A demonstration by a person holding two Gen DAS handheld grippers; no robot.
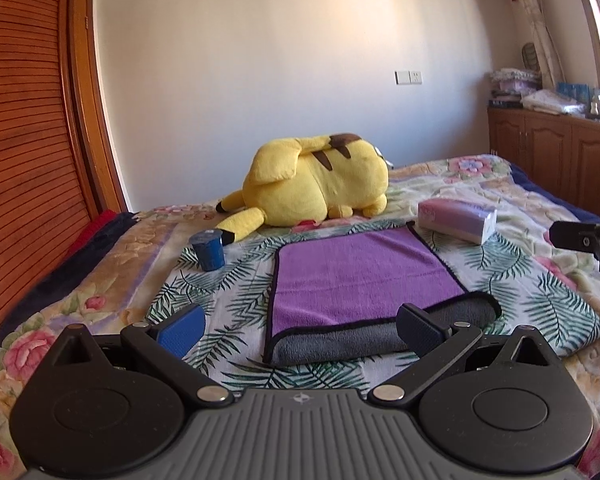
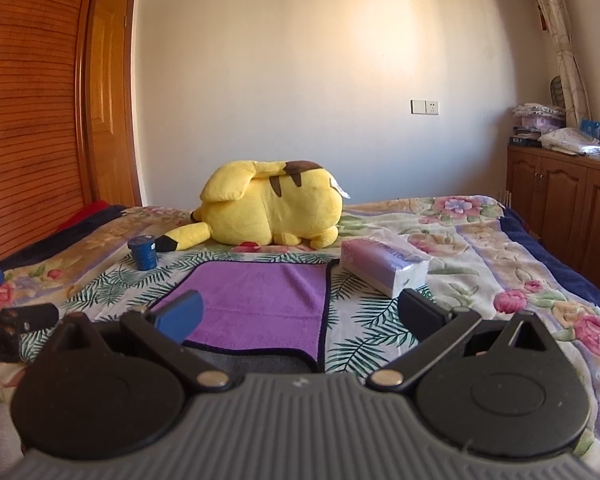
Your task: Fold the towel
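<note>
Towel (image 1: 352, 276), purple, grey underside: on leaf-print cloth on the bed (image 1: 480, 184), near edge turned over. Left gripper (image 1: 300, 326) and right gripper (image 2: 300, 314): jaws spread wide, holding nothing, near edge of towel. Far: plush toy (image 1: 320, 184), blue cup (image 1: 209, 250), tissue pack (image 1: 456, 216).

Purple towel (image 1: 360, 272) with grey underside, yellow plush (image 1: 316, 180), blue cup (image 1: 209, 250), leaf-print cloth (image 1: 236, 300).
</note>
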